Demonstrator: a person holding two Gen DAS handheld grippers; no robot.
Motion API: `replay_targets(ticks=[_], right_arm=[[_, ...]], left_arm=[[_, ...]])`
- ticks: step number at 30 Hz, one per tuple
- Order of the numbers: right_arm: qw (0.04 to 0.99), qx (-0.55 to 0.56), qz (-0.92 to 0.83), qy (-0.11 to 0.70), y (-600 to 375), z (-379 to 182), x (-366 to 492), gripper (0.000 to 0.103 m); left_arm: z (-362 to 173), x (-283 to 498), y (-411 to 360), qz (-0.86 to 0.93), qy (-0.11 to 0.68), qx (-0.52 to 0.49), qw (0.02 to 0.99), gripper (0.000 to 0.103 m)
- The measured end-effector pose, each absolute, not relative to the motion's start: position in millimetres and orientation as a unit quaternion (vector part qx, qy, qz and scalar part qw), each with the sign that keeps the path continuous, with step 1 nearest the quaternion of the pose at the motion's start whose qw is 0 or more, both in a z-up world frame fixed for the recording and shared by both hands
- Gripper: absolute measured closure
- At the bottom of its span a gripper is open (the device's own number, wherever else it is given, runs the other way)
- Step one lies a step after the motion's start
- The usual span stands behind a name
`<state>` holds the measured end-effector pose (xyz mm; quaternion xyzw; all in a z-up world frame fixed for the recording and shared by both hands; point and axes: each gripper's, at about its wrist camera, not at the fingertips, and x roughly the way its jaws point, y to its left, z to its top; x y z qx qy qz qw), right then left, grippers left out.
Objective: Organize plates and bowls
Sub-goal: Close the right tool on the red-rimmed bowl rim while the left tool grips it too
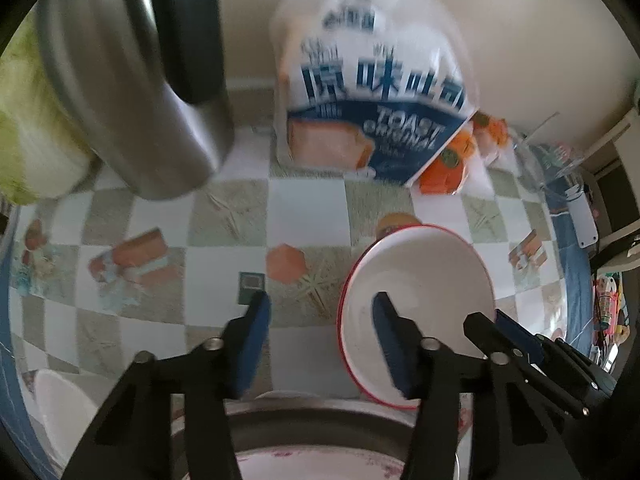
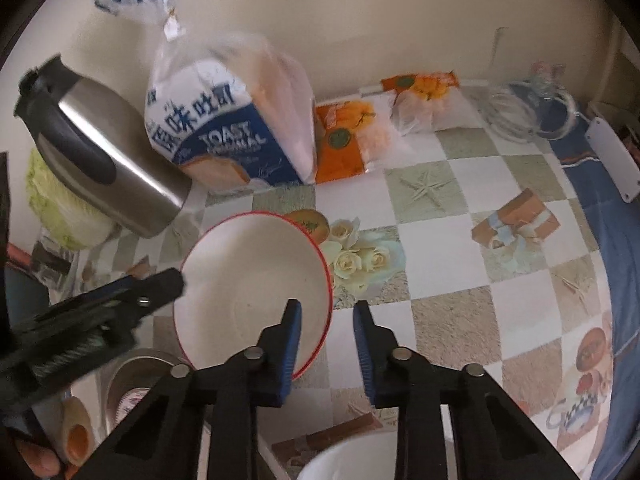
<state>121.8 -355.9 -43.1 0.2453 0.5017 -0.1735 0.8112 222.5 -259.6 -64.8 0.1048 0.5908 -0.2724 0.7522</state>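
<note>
A white bowl with a red rim (image 1: 424,280) (image 2: 248,280) sits on the checked tablecloth (image 1: 304,208). My left gripper (image 1: 322,300) straddles its left rim, one blue pad inside the bowl and one outside. The gap is wide and neither pad presses. My right gripper (image 2: 327,304) straddles the opposite rim, left pad over the bowl's inside, right pad outside with cloth showing between pad and rim. In the left wrist view the right gripper (image 1: 496,320) sits at the bowl's right edge. The left gripper (image 2: 152,288) reaches in from the left in the right wrist view.
A steel jug (image 1: 140,100) (image 2: 112,160), a toast bag (image 1: 372,120) (image 2: 232,120) and orange packets (image 2: 344,136) stand behind the bowl. A cabbage (image 2: 60,208) lies far left. A grey-rimmed patterned dish (image 1: 320,412) and white bowls (image 1: 60,412) (image 2: 352,456) lie near me.
</note>
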Motion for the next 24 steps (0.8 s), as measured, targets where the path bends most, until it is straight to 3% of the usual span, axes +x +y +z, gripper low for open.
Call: replay_targets(ticks=[3,7,9,14,24], right_arm=[[0.806,0.233,-0.171,0.516,-354.4,-50.9,129.3,0.088],[0.797,0.228,-0.168,0.534,-354.1,-62.5,136.1,0.09],[0.794,0.232,-0.166,0.536,-355.9,-66.7,137.9,0.09],[0.796,0.234,-0.165,0.534,-358.6,-68.4,138.6,0.09],[0.823,0.225,-0.174,0.491,-357.9,-16.2,111.7,0.091]], left_arm=[[-80.1,223.4,-268.9,-0.271,0.608,0.11,0.739,0.063],[-92.6,221.9,-279.0,-0.281,0.619,0.119,0.724,0.079],[-99.0,220.9,-282.3,-0.281,0.626,0.122,0.717,0.092],[-98.2,217.2,-283.6,-0.299,0.621,0.111,0.716,0.093],[-34.5,187.8,-272.3,-0.315,0.573,0.113,0.748,0.092]])
